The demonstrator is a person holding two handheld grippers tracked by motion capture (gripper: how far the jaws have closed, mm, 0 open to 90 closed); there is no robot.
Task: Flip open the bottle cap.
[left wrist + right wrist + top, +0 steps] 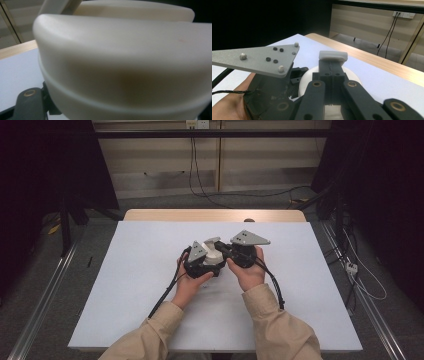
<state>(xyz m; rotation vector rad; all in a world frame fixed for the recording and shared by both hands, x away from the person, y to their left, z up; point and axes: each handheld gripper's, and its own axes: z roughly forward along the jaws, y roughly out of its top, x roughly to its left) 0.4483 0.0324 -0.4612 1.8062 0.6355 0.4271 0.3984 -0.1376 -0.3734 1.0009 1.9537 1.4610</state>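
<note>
While my 2 grippers meet at the frame's centre, my left gripper [206,261] pinches a white round container [214,254] (cream-coloured up close), and my right gripper [333,57] presses its jaws together above it, over the table [135,270].

A white rectangular sheet [150,285] covers the light wooden table [215,215]; black cables [195,165] hang behind the table from white wall sockets [196,124].
</note>
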